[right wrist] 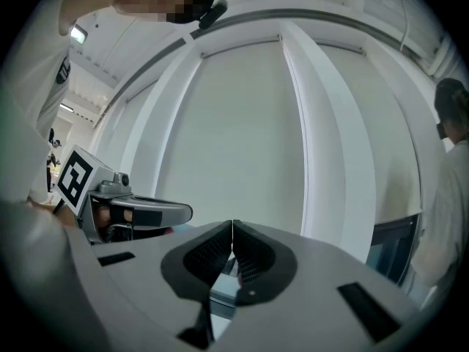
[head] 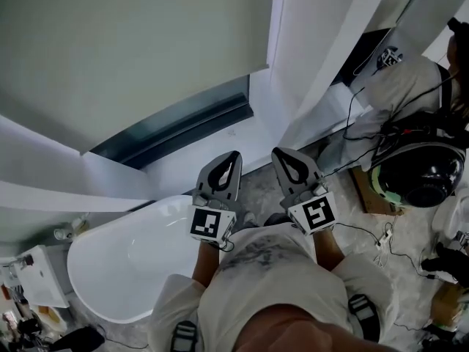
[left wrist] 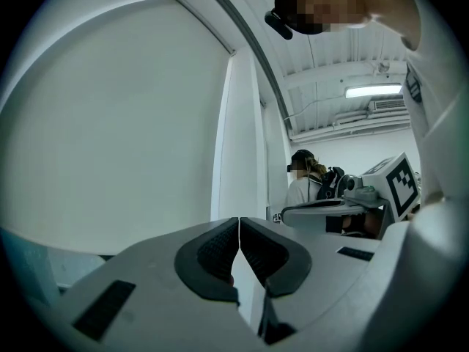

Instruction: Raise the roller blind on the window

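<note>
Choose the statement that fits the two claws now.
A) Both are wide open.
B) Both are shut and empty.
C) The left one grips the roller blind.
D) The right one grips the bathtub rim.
B: the left claw and the right claw each show their tips pressed together with nothing between them, and neither touches the roller blind.

Roller blind [head: 124, 57]: matt, even, cloth-like, no sheen.
Glass strip [head: 176, 125] just below the blind: dark, glossy, reflective.
Window frame [head: 293, 50] beside the blind: white, smooth, slight satin.
Bathtub [head: 110, 270] below the blind: white, hard, high gloss.
Left gripper [left wrist: 239, 220] and right gripper [right wrist: 232, 224]: grey matt plastic shells. Their pads [left wrist: 216, 254] are black, finely ribbed, rubber-like.
Floor [head: 254, 187] below the blind: grey, marbled, stone-look.
Helmet [head: 421, 171] far right of the blind: black, glossy.
</note>
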A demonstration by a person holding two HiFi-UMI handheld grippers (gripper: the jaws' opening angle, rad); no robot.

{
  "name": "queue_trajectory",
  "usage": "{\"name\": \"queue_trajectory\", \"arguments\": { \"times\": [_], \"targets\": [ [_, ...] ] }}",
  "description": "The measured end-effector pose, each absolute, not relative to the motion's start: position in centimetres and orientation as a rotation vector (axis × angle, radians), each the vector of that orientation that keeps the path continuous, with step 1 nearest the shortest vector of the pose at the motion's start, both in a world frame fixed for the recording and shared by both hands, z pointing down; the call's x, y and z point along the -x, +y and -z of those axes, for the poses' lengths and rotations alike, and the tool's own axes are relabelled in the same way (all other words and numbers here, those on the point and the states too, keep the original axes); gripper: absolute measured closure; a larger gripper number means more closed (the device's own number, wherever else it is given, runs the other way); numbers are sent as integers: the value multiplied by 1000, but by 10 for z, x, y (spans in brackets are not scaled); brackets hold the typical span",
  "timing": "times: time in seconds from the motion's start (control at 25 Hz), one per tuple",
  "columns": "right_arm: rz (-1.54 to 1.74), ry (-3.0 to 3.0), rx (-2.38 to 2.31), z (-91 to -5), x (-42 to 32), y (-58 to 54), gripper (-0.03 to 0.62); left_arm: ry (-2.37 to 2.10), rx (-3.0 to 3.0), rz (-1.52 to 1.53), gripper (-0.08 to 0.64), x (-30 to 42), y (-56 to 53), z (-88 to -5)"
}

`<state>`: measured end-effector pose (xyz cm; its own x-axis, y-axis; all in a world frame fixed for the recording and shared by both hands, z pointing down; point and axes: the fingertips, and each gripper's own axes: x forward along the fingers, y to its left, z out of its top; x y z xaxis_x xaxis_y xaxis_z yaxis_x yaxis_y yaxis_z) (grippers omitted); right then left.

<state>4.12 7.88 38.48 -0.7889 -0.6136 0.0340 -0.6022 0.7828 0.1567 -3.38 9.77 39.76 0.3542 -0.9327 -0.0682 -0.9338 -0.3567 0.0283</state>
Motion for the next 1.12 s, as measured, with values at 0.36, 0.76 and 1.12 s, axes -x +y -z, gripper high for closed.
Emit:
{"name": "queue_trajectory", "arguments": {
  "times": [0.36, 0.76, 1.12],
  "targets": [
    [211, -2840, -1061, -385, -35, 38, 531, 1720, 2632, -139, 549, 38, 51, -397],
    [203, -2842, -1053, -386, -39, -22, 531, 1709, 2638, -142, 549, 32, -14, -401],
    [178, -2880, -1005, -393, -47, -79, 531, 1747, 2655, -120, 549, 16, -73, -403]
  ]
}}
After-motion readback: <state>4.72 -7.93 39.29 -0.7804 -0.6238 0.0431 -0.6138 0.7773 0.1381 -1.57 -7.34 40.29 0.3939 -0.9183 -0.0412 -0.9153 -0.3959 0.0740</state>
